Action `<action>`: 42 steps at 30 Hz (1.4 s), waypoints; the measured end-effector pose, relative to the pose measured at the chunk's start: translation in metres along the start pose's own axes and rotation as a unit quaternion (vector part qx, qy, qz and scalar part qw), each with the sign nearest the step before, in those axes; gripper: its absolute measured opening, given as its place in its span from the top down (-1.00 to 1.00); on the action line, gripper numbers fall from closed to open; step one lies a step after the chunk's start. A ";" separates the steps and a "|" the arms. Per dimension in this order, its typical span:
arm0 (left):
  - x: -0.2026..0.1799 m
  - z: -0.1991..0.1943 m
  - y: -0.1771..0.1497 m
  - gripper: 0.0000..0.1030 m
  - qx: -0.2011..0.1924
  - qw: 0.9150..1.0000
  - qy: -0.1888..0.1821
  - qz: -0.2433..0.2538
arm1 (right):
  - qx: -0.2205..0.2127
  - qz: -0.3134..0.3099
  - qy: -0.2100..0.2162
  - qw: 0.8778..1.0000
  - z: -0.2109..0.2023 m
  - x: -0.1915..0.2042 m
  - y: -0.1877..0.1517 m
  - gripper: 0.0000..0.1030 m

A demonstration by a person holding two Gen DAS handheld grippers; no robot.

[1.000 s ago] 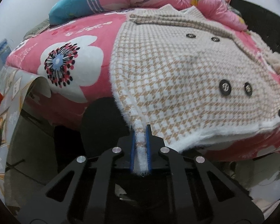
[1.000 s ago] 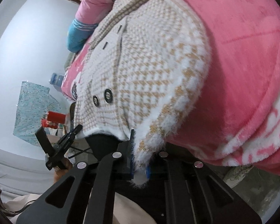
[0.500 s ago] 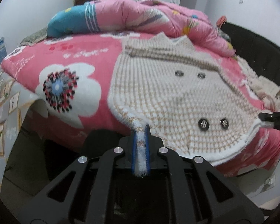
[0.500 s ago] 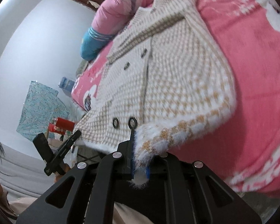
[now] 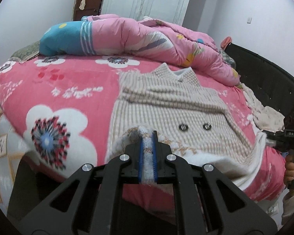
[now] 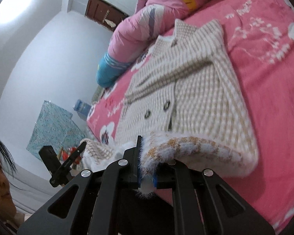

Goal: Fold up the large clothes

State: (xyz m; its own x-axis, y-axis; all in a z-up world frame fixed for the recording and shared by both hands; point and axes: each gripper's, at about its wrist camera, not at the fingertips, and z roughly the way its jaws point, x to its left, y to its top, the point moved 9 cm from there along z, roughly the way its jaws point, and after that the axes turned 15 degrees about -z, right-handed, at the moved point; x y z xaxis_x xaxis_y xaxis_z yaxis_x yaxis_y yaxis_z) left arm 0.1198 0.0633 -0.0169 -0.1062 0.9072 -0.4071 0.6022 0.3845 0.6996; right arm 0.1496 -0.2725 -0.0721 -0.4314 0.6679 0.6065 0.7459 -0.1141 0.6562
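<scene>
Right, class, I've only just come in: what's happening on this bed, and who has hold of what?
A person is folding a beige-and-white checked coat spread on a pink floral blanket. Each hand holds a gripper shut on the coat's fluffy bottom hem: the left gripper at one corner, the right gripper at the other. The hem is lifted off the bed and curling toward the collar, while the upper half lies flat.

One fuzzy houndstooth coat (image 5: pixel 166 105) on one bed (image 5: pixel 72 82), two metal buttons (image 5: pixel 194 126) showing on it. Two tongs, left (image 5: pixel 147 152) and right (image 6: pixel 147 160). One pink quilt (image 5: pixel 147 39) bunched at the far side.
</scene>
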 end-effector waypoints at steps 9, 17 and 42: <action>0.014 0.077 0.045 0.84 0.028 0.999 0.011 -0.023 | -0.047 0.013 -0.009 0.999 0.028 -0.040 0.069 0.83; 0.049 0.157 0.033 0.39 0.115 0.991 0.016 -0.071 | 0.022 0.049 -0.072 0.996 0.099 -0.111 0.069 0.78; -0.051 0.156 -0.043 -0.40 0.150 0.985 -0.043 0.072 | 0.136 -0.205 -0.212 0.946 0.145 -0.022 0.003 -0.05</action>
State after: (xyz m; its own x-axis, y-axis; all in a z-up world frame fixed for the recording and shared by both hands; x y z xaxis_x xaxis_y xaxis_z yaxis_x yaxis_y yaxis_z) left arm 0.2225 -0.0261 -0.1177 0.0571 0.9261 -0.3730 0.8144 0.1729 0.5539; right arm 0.2353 -0.1811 -0.1486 -0.5127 0.8569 0.0531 0.6881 0.3731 0.6224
